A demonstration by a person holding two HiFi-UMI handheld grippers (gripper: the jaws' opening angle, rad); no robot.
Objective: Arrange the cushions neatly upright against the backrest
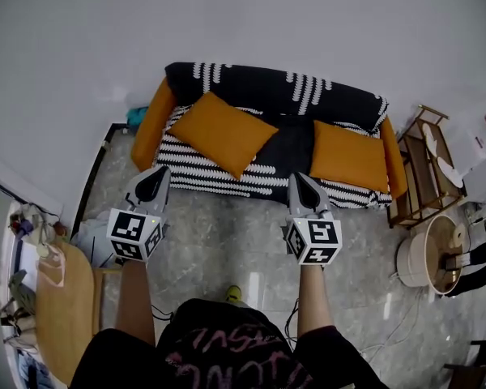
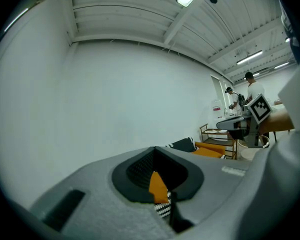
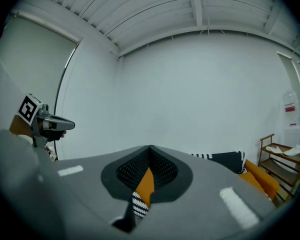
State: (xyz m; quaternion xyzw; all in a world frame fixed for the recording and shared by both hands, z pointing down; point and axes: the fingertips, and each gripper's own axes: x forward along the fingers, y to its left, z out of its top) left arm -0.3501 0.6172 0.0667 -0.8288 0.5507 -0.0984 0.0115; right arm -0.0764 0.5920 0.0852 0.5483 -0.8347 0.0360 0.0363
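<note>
A sofa (image 1: 263, 87) with orange arms and a black-and-white striped cover stands against the white wall. Two orange cushions lie on its seat. The left cushion (image 1: 223, 132) is turned cornerwise like a diamond. The right cushion (image 1: 348, 156) lies flat near the right arm. My left gripper (image 1: 159, 173) is shut and empty, in front of the sofa's left end, apart from it. My right gripper (image 1: 297, 177) is shut and empty too, just short of the seat's front edge between the cushions. In each gripper view the jaws meet at their tips, with orange and stripes showing through the gap.
A wooden rack (image 1: 421, 164) stands right of the sofa, with a round white tub and stool (image 1: 428, 254) in front of it. A wooden table (image 1: 65, 306) is at the lower left. People (image 2: 250, 86) stand far off to the right. The floor is grey marble.
</note>
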